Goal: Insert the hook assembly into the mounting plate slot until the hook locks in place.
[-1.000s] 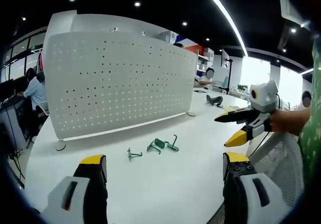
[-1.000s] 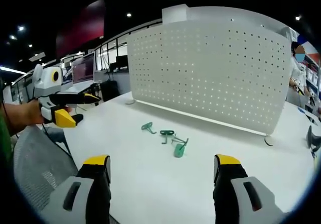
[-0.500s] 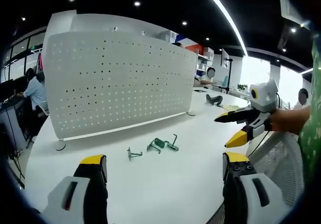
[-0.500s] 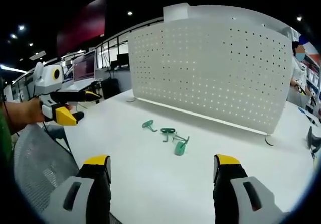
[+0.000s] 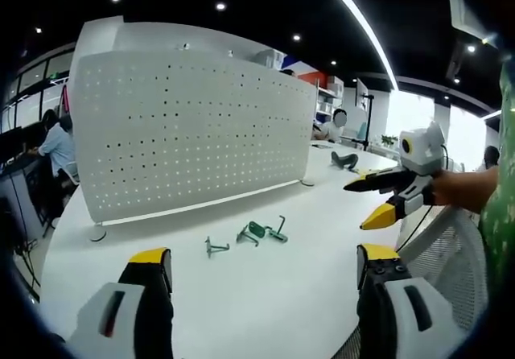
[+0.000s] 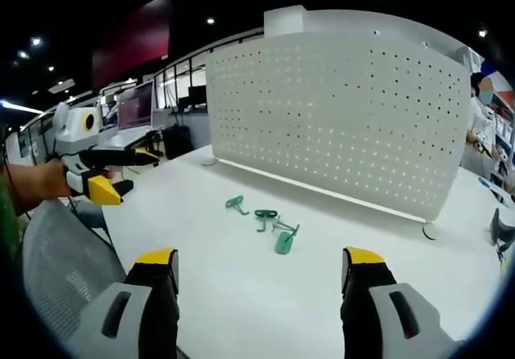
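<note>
The green hooks point(image 5: 261, 232) lie loose on the white tabletop point(image 5: 265, 295), a small cluster ahead of both grippers and between them — touching neither. Beyond the hooks stands the white perforated mounting plate point(image 5: 193, 134), upright on its feet. The left gripper point(image 5: 261, 274) hovers over the near tabletop edge, jaws wide apart and empty. The right gripper point(image 6: 257, 274) is likewise spread wide, holding nothing. A mesh chair back point(image 6: 60, 262) sits beside it.
</note>
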Demonstrator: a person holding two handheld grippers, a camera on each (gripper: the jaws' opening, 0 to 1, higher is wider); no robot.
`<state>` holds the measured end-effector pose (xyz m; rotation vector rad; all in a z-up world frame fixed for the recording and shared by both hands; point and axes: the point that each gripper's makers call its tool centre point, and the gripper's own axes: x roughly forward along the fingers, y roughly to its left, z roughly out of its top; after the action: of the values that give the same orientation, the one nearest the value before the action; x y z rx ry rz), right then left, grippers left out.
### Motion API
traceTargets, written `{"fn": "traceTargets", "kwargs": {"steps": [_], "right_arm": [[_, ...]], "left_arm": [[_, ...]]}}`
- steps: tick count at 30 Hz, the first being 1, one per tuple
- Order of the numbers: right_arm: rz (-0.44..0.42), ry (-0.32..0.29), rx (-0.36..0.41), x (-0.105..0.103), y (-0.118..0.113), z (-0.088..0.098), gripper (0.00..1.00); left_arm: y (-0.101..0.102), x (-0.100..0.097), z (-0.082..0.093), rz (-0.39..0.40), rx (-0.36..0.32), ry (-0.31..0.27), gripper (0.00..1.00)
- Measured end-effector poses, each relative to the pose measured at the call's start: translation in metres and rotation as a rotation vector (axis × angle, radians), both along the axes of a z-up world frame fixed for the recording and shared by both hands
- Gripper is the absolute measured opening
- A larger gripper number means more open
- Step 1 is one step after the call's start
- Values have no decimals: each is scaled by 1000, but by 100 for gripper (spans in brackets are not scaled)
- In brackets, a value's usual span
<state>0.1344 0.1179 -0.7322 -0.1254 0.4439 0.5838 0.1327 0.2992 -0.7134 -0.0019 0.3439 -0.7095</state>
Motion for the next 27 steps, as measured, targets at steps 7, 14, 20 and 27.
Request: {"fn": "traceTargets", "kwargs": {"steps": [7,14,20,27], "right_arm": [[-2,-2,-9,6,-5,0,84],[5,-9,-25,14,-8,4,83],[8,-9,-29,23,-9,4,82],[16,-5,-45,32,-11,3,81]], "left_arm": [[1,0,0,3,1,-3,97],[1,0,1,0,5,-5,97],[1,0,1,1,6,-5,97],[1,0,0,-1,8,-4,97]]}}
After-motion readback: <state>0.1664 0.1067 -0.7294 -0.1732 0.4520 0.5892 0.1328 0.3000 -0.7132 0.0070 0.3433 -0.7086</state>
